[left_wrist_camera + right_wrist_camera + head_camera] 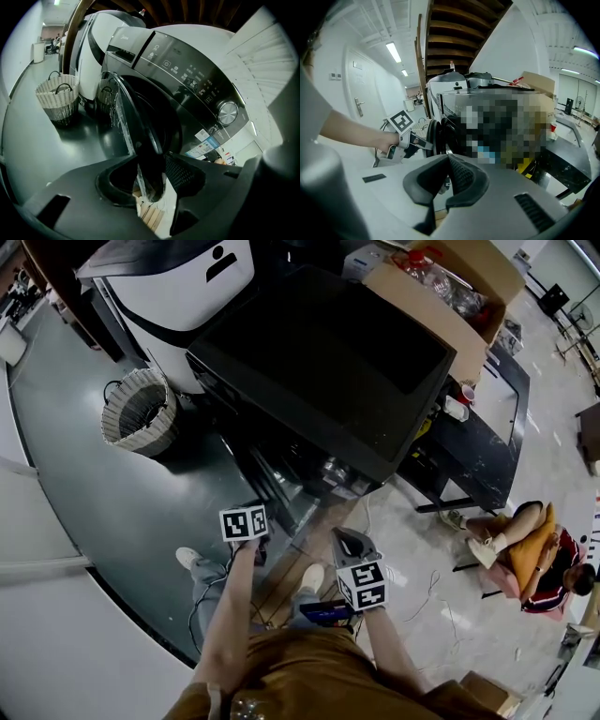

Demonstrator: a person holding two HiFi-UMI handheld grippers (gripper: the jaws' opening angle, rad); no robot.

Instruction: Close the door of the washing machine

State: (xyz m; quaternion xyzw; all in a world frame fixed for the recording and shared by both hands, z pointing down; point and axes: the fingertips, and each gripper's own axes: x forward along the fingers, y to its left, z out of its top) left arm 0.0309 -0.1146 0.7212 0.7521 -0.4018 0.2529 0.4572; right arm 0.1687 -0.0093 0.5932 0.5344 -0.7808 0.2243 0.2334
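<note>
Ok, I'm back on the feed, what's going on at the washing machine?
A person stands at the front-loading washing machine with a claw in each hand. Its door is swung open, not yet closed. The left claw has the door's edge between its jaws, which stand wide apart rather than clamped on it. The right claw is shut and empty, held beside the left one in front of the machine.

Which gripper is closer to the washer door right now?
Left. The left gripper straddles the door edge with open jaws. The right gripper, jaws together, hangs back from the door, not touching it.
</note>
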